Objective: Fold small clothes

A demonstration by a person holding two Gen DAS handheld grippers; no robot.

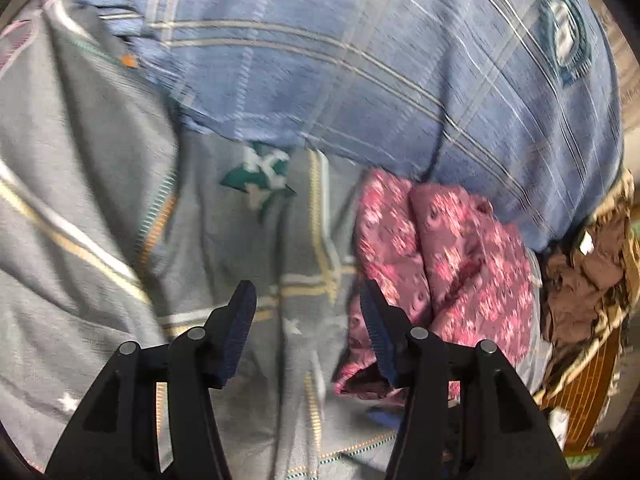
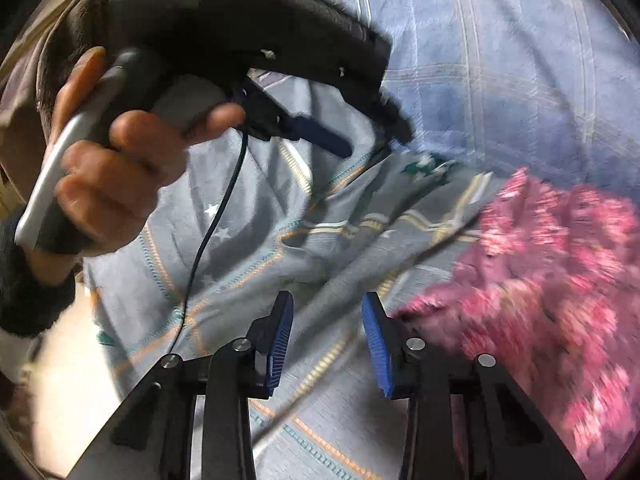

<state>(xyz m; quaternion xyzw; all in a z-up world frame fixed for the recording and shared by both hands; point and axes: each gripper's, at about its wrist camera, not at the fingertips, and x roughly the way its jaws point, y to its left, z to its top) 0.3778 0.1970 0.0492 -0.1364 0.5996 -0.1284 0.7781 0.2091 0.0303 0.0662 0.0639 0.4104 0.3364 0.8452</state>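
Several garments lie heaped together, which is where the trouble starts. Closest in both views is a grey shirt (image 1: 100,184) with yellow and white stripes, small stars and a green logo, spread rumpled across the near and left part of the scene. Beside it on the right sits a bunched pink flowered garment (image 1: 440,256), and behind both, on the far side, a blue checked cloth (image 1: 360,60) with a round badge covers the surface; whether that is a bedsheet or another piece of clothing, I cannot tell.

The left claw (image 1: 308,312) hangs released above the grey shirt, nothing between its blue pads (image 1: 240,332), its right finger close to the pink garment's edge. The right claw (image 2: 328,328) is likewise released and empty, over the grey shirt with the pink garment just to its right. In the right wrist view the person's left hand (image 2: 120,168) holds the other tool on the far left, a thin cable (image 2: 208,236) trailing down across the shirt.

Likely risks: a closing claw could pinch two layers, or catch the pink fabric along with the grey, so the fold drags both. The cable could snag in the cloth. Both pictures are blurred, which suggests quick motion and a chance of missing the hem.
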